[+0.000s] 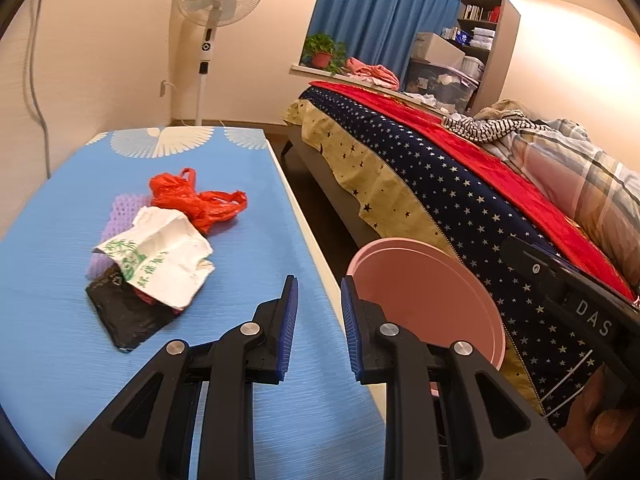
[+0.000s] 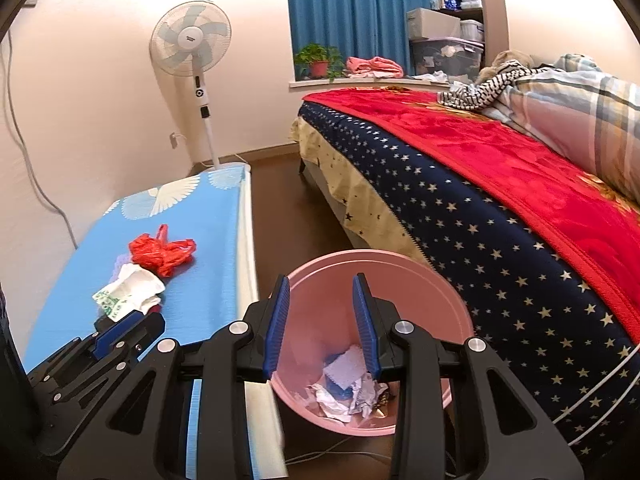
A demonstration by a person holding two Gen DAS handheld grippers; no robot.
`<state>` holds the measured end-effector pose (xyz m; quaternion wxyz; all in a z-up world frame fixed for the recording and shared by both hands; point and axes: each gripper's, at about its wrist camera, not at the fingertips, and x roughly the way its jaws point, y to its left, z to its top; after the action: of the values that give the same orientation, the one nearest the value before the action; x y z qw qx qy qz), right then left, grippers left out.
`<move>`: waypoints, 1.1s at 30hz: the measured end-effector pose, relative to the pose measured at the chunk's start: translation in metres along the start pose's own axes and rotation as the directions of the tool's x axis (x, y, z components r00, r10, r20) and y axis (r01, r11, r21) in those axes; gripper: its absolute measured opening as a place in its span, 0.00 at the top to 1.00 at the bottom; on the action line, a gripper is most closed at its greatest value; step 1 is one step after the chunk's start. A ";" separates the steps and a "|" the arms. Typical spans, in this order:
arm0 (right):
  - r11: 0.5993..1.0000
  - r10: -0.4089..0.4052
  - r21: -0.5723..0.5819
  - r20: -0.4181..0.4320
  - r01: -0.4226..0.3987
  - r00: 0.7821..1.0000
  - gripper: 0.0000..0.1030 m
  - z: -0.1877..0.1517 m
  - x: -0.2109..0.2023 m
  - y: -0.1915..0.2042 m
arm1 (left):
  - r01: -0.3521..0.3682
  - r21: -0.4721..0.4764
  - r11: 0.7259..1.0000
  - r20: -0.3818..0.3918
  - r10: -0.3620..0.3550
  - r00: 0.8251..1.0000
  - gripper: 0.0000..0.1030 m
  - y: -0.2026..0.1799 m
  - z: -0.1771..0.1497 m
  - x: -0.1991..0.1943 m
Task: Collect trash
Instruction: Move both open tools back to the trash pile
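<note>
- While both grippers hang with nothing in them, the trash lies in one heap on the blue surface (image 1: 248, 360), at about ten o'clock from the left gripper (image 1: 319, 328) in its own view.
- The left gripper's jaws stand apart, empty; the right gripper (image 2: 321, 328) is likewise parted and empty, over the bin (image 2: 440, 280), which already has crumpled paper in it.
- The bin stands on the floor between surface and bed (image 2: 500, 208), at three o'clock of the heap.
- The heap: a red bag (image 1: 196, 200) at its twelve o'clock end, a white bag (image 1: 164, 256) printed in green in the middle, a black bag (image 1: 124, 316) at six o'clock, a purple mesh piece (image 1: 116, 216) underneath.
- All look light, soft and limp; thin film is probably slippery and will sag.
- Best hold, I judge: pinch a bunched fold or the red bag's twisted handle, not a flat sheet.
</note>
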<state>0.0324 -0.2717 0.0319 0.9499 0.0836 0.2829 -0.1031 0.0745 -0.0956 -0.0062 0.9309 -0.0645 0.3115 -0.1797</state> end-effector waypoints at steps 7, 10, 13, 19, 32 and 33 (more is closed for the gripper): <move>0.999 0.035 -0.020 -0.002 -0.035 0.999 0.67 -0.002 0.003 0.023 | -0.033 -0.025 0.999 0.019 0.034 0.999 0.78 0.016 0.003 -0.010; 0.998 0.057 -0.019 -0.005 -0.057 0.998 0.67 -0.002 0.006 0.033 | -0.057 -0.041 0.998 0.024 0.058 0.998 0.78 0.025 0.003 -0.013; 0.997 0.078 -0.013 -0.013 -0.078 0.997 0.67 -0.002 0.010 0.041 | -0.098 -0.060 0.993 0.032 0.100 0.994 0.78 0.037 0.000 -0.015; 0.992 0.123 -0.005 -0.028 -0.123 0.992 0.67 -0.006 0.023 0.059 | -0.212 -0.152 0.965 0.040 0.220 0.975 0.78 0.072 -0.008 -0.019; 0.962 0.270 0.068 -0.102 -0.264 0.957 0.67 -0.017 0.070 0.092 | -0.368 -0.307 0.878 0.015 0.391 0.920 0.78 0.132 -0.019 -0.019; 0.958 0.284 0.074 -0.111 -0.277 0.952 0.67 -0.019 0.075 0.096 | -0.373 -0.310 0.875 0.010 0.395 0.919 0.78 0.135 -0.020 -0.018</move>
<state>0.1074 -0.1860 -0.0153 0.9334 0.1564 0.3217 0.0299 0.0886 0.0365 -0.0437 0.9378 -0.1491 0.3075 0.0607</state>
